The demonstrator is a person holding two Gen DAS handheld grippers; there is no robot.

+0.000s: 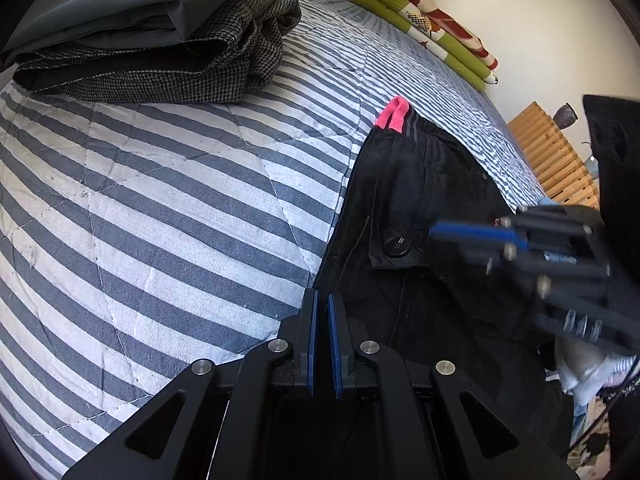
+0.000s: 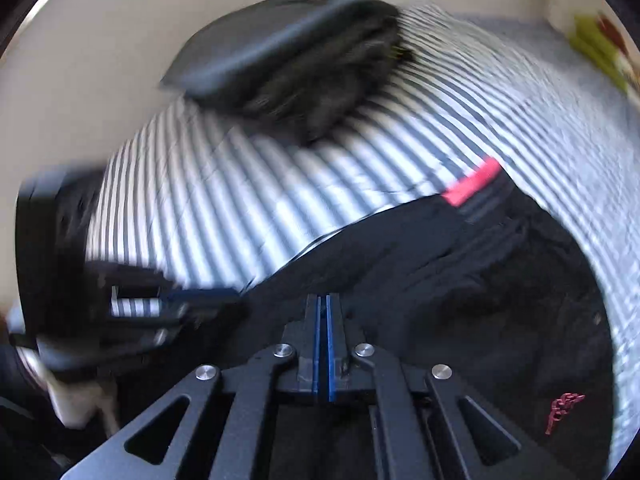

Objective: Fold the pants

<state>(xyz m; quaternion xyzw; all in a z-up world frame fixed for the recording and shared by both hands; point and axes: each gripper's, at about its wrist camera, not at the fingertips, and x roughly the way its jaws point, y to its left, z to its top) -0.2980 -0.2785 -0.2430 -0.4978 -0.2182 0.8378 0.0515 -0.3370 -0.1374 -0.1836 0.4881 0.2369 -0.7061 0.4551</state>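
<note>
Both jaws clenched, nothing held, over black pants w/ small red logo (unreadable).

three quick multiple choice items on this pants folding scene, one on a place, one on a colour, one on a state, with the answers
1. Where is the pile of folded clothes?
A. on the striped bedcover
B. on the wooden slatted piece
C. on the black pants

2. What colour is the tab at the end of the black pants?
A. green
B. pink
C. yellow

3. How do the left gripper's jaws stand?
A. wide open
C. clamped on a sock
B. nearly shut

Answers:
1 A, the pile sits on the stripes beyond the pants.
2 B, it is bright pink against the black cloth.
3 B, only a thin gap shows between the blue pads.
</note>
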